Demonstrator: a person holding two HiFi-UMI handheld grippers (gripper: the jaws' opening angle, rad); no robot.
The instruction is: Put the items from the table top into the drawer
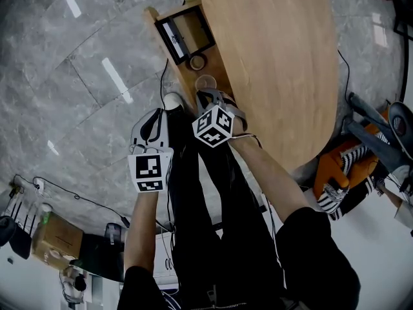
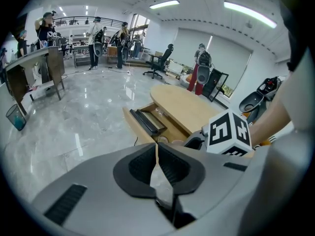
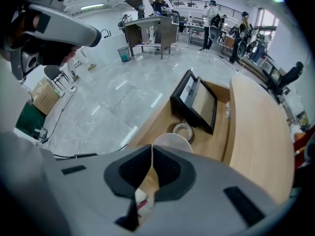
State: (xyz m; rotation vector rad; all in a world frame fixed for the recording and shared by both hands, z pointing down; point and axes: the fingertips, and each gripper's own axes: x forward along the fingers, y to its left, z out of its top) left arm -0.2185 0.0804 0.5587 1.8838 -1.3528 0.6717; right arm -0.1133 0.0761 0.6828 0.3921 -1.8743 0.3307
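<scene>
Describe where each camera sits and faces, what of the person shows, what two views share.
Head view: on the head, facing down at table and drawer; shows arms, legs, left hand-held gripper, right hand-held gripper.
Left gripper view: on the left one, facing along shut jaws toward the drawer; shows right forearm.
Right gripper view: on the right one, facing down into the drawer over the clear cup it pinches; no limbs.
Shared: the black tray.

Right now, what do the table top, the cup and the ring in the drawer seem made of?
Table top: wood or wood-look laminate, matte, with faint grain. Cup: thin clear plastic, probably; the floor of the drawer shows through it. Ring: pale, looks like a tape roll; material unclear.
</scene>
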